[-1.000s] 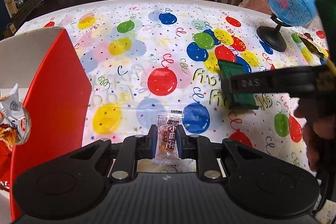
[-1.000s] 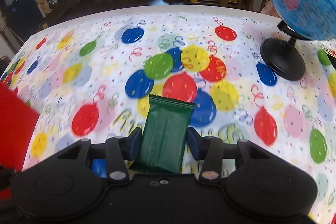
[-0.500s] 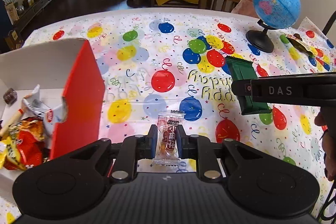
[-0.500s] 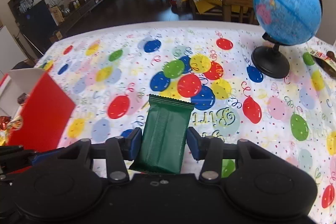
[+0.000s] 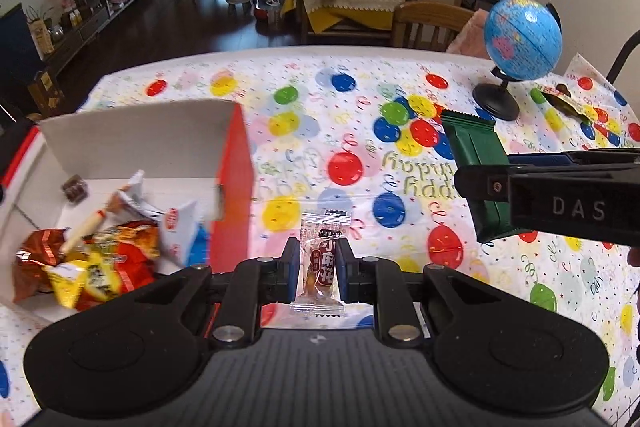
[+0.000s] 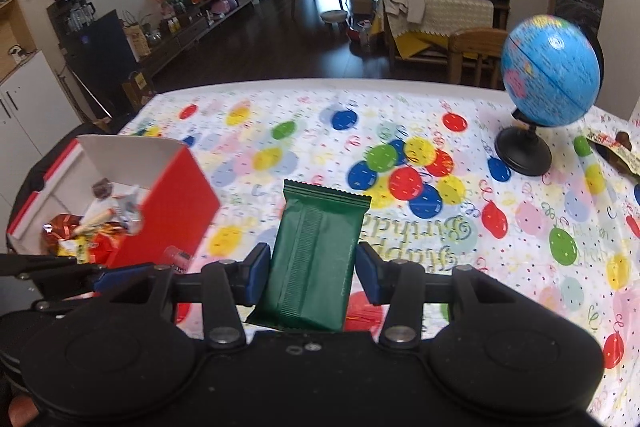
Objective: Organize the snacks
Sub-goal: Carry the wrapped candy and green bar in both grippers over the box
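Observation:
My left gripper [image 5: 318, 269] is shut on a small clear-wrapped candy [image 5: 321, 263] with dark red print, held above the balloon tablecloth. My right gripper [image 6: 312, 267] is shut on a dark green snack packet [image 6: 314, 251]; in the left wrist view that packet [image 5: 476, 163] and the right gripper's side show at the right. A red box with a white inside [image 5: 232, 163] stands open at the left and holds several snack bags [image 5: 96, 263]. In the right wrist view the same box [image 6: 176, 203] lies to the left, with the left gripper's fingers [image 6: 120, 273] low beside it.
A blue globe on a black stand [image 5: 520, 39] stands at the table's far right, also the globe [image 6: 550, 75] in the right wrist view. A yellow-green wrapper [image 5: 568, 105] lies beside it. A wooden chair [image 5: 432, 23] stands behind the table's far edge.
Both grippers have risen and drawn back, each keeping its snack. The red box and its contents have come into fuller view at the left; the globe looks smaller and farther off.

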Tool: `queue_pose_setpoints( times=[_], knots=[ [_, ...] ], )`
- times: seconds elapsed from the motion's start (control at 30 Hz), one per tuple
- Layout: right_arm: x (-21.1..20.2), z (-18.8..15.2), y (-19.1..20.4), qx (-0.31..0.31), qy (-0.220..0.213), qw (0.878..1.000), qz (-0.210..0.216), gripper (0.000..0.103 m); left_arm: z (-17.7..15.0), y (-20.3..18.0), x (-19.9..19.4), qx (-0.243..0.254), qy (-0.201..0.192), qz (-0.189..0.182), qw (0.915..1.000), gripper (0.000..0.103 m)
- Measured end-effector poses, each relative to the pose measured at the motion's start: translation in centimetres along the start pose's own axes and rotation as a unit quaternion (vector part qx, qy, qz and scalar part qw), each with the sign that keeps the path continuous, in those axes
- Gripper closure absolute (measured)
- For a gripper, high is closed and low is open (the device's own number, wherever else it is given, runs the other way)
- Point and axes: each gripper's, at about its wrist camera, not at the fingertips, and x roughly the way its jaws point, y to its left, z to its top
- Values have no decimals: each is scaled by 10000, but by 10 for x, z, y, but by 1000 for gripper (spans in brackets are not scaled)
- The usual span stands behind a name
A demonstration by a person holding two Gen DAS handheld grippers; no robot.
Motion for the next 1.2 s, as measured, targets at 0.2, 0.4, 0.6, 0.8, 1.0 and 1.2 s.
queue_pose_setpoints(
  times=[0.2,0.4,0.6,0.8,1.0,1.2],
  knots=[
    [-11,8,36,-165,-161,9997,122,58,1,32,-25,-23,-203,148,9997,85],
    [-11,16,78,-322,-245,9989,256,58,1,74,-42,-110,-280,263,9992,85],
    [-5,18,119,-412,-231,9983,349,58,0,116,-51,-165,-311,352,9988,85],
    [7,19,152,-399,-164,9984,365,58,-1,156,-51,-179,-304,426,9985,85],
    [24,18,175,-323,-55,9989,322,58,2,191,-41,-161,-242,501,9983,85],
    [49,15,186,-163,157,9995,210,58,5,221,-16,-119,-56,563,9983,85]
  ],
)
